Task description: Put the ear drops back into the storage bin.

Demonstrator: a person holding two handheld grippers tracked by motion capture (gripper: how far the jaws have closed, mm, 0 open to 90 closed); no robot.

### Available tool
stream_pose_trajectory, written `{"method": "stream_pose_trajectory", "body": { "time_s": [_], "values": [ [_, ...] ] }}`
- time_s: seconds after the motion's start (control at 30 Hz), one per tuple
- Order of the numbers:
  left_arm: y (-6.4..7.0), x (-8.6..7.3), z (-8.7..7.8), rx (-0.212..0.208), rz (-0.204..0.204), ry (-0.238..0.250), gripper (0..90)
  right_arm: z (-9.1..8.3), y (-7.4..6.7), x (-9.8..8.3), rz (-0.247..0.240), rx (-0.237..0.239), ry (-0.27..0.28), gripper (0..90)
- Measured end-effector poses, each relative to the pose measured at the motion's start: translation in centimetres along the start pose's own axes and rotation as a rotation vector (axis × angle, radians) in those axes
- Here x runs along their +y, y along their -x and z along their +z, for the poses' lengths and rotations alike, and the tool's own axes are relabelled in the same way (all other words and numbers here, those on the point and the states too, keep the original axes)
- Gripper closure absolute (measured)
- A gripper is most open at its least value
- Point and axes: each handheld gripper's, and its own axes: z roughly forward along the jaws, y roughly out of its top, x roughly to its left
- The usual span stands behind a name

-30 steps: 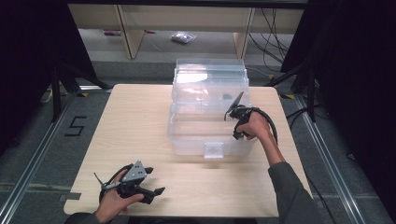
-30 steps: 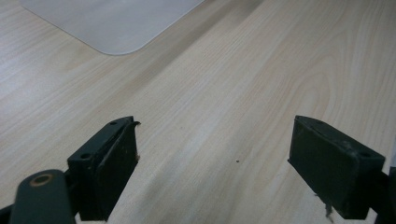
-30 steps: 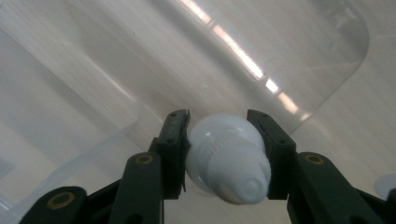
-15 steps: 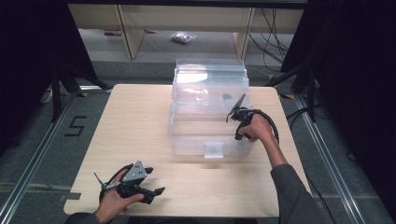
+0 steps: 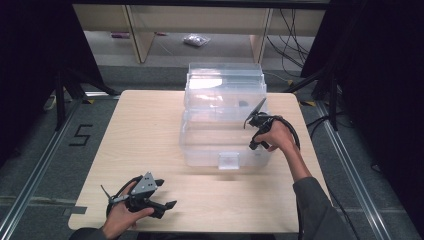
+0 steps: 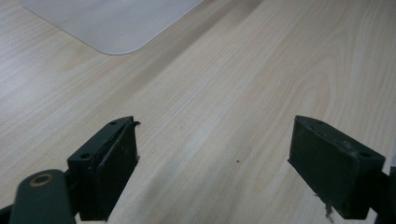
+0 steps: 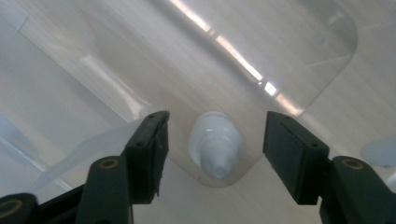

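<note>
— Up high?
— The right claw [image 5: 256, 116] is hovering over the clear bin [image 5: 225, 120]; the left claw [image 5: 142, 196] is resting on the bench [image 5: 150, 125].
— Left gripper view?
— Jaws gaping wide, holding nothing.
— Right gripper view?
— Jaws have just been opening — a small white bottle [image 7: 215, 144] is lying loose between them in the bin.

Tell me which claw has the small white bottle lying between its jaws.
The right claw, reaching into the clear plastic bin: the small white bottle lies between its jaws, which have just been opening. The left claw stands open above bare wooden table.
</note>
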Motion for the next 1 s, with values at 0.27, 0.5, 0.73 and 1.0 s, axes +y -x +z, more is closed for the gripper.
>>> {"method": "stream_pose_trajectory", "body": {
  "time_s": [0.27, 0.5, 0.73, 1.0],
  "values": [
    [0.1, 0.0, 0.1, -0.002, -0.010, 0.012, 14.8, -1.4, -0.2, -0.2, -0.025, -0.006, 0.072, 34.0],
    [0.1, 0.0, 0.0, -0.002, -0.018, 0.012, 14.8, -1.9, -0.4, -0.3, -0.020, -0.016, 0.088, 31.7],
    [0.0, 0.0, 0.0, -0.002, -0.014, 0.010, 14.8, -2.5, -0.4, -0.5, -0.034, -0.025, 0.122, 30.7],
    [0.2, 0.0, 0.2, -0.006, -0.039, 0.031, 14.8, -3.4, -0.8, -0.8, -0.024, -0.016, 0.153, 30.1]
  ]
}}
